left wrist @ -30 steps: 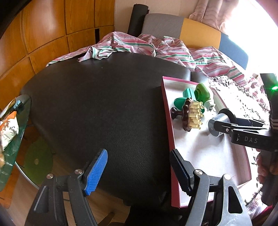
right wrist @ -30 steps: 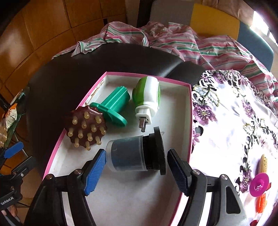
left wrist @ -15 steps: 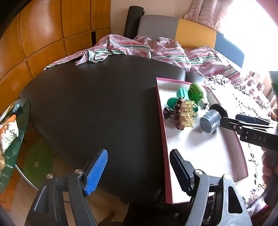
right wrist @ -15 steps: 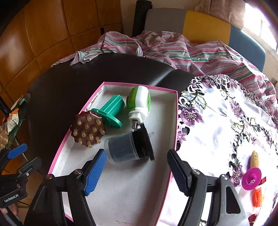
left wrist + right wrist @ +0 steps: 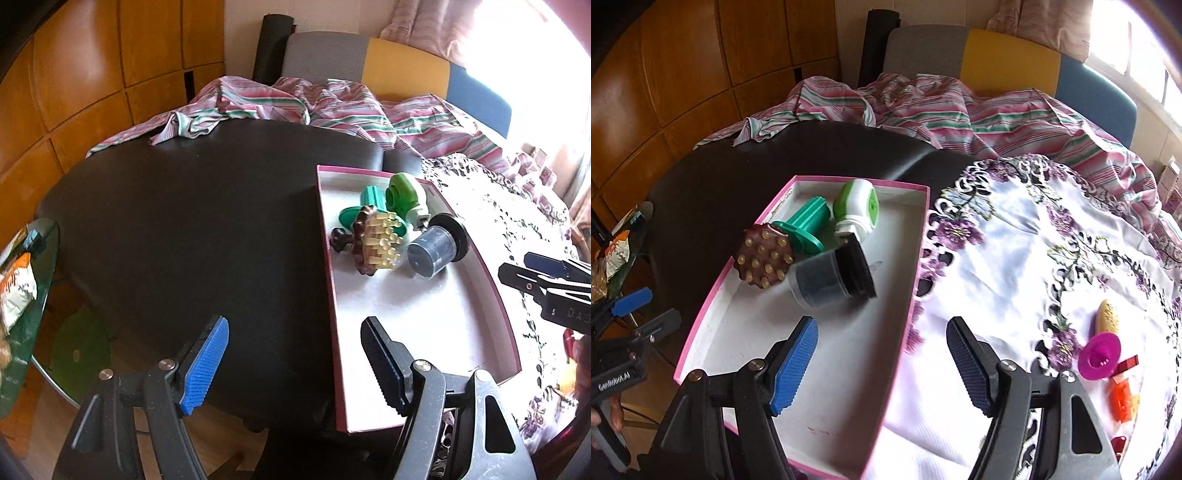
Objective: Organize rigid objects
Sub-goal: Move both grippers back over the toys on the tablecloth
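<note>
Right wrist view: empty, wide-open right gripper [image 5: 879, 354] hangs above the pink-rimmed white tray [image 5: 701, 328]; round magenta plastic strainer [image 5: 1099, 355] lies to its right, nearer than the open, empty left gripper [image 5: 295, 350].

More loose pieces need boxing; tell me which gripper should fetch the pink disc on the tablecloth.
Right. The right gripper is open and empty over the box edge, with the pink disc close on its right. The left gripper hangs over the black seat, farther away.
</note>
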Demonstrator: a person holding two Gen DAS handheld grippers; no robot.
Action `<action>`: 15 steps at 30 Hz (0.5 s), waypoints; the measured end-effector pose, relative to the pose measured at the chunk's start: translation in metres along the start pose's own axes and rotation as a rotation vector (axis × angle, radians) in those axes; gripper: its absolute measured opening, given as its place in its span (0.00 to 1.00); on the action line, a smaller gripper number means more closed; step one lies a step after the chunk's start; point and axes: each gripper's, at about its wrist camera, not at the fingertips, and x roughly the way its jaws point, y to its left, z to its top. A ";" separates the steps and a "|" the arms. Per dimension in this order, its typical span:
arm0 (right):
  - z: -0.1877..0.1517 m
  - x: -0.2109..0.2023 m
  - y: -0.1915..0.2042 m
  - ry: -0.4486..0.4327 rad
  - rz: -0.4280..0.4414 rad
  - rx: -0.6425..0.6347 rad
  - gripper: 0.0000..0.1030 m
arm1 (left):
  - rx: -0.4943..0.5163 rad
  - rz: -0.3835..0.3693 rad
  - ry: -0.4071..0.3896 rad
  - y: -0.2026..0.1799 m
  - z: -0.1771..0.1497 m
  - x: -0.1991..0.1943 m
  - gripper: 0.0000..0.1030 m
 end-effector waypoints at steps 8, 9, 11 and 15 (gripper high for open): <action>-0.016 -0.017 -0.028 0.006 -0.048 0.033 0.71 | 0.039 -0.042 -0.007 -0.016 0.004 -0.002 0.72; -0.019 -0.019 -0.034 0.009 -0.054 0.039 0.71 | 0.042 -0.049 -0.009 -0.019 0.005 -0.002 0.72; -0.025 -0.024 -0.045 0.017 -0.072 0.055 0.71 | 0.050 -0.066 -0.010 -0.024 0.006 -0.002 0.72; -0.038 -0.034 -0.072 0.037 -0.105 0.106 0.71 | 0.099 -0.105 -0.016 -0.041 0.010 -0.006 0.72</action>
